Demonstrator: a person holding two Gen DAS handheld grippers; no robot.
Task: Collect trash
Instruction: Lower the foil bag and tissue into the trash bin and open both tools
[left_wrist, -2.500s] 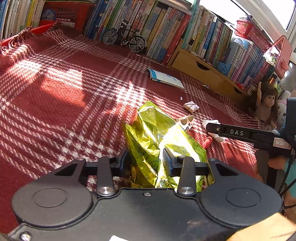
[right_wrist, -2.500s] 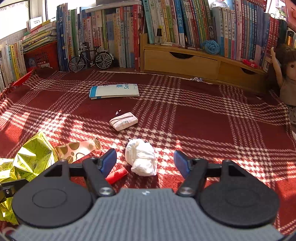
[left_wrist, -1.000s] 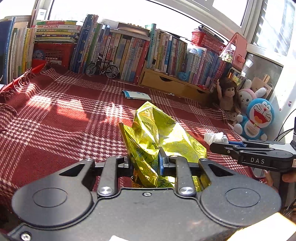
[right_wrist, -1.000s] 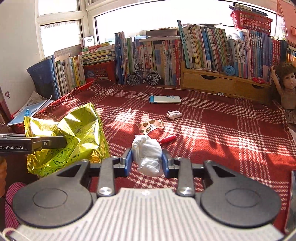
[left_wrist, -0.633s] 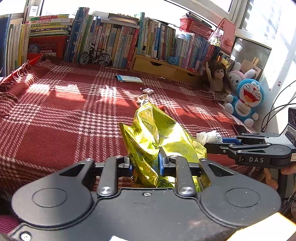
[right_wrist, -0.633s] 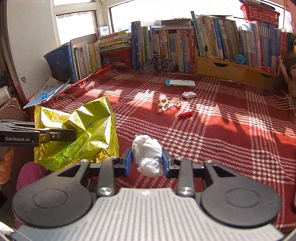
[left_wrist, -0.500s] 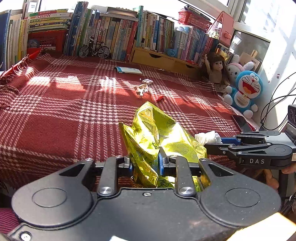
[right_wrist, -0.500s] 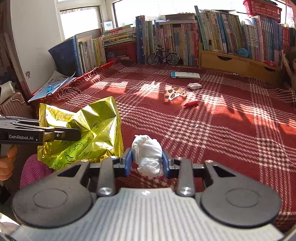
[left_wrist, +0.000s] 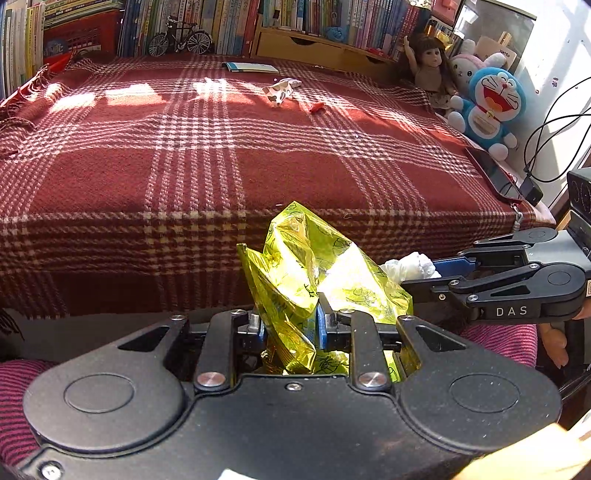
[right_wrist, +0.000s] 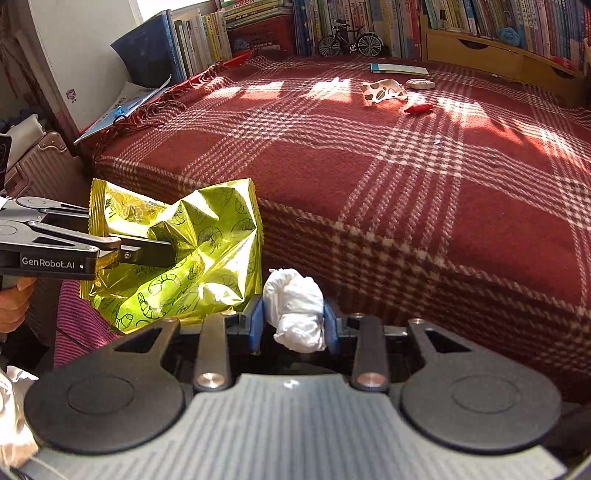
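Observation:
My left gripper (left_wrist: 289, 325) is shut on a crumpled yellow-green foil snack bag (left_wrist: 310, 266), held in front of the bed's near edge. The same snack bag (right_wrist: 177, 251) shows at the left of the right wrist view, with the left gripper (right_wrist: 162, 253) clamped on it. My right gripper (right_wrist: 293, 321) is shut on a crumpled white tissue wad (right_wrist: 295, 306), just right of the bag. In the left wrist view the right gripper (left_wrist: 424, 275) comes in from the right with the tissue wad (left_wrist: 406, 267). On the bed lie a spotted wrapper (right_wrist: 384, 90) and a small red piece (right_wrist: 417, 109).
A red plaid blanket (left_wrist: 221, 147) covers the bed. Books, a model bicycle (left_wrist: 181, 35) and wooden drawers line the far side. A doll (left_wrist: 428, 62) and plush toys (left_wrist: 487, 107) sit at the right. A booklet (right_wrist: 399, 68) and a small white packet (right_wrist: 419, 84) lie far back.
Both grippers have pulled back off the bed and sunk below its near edge, each keeping its hold. The bed's side now fills the middle of both views.

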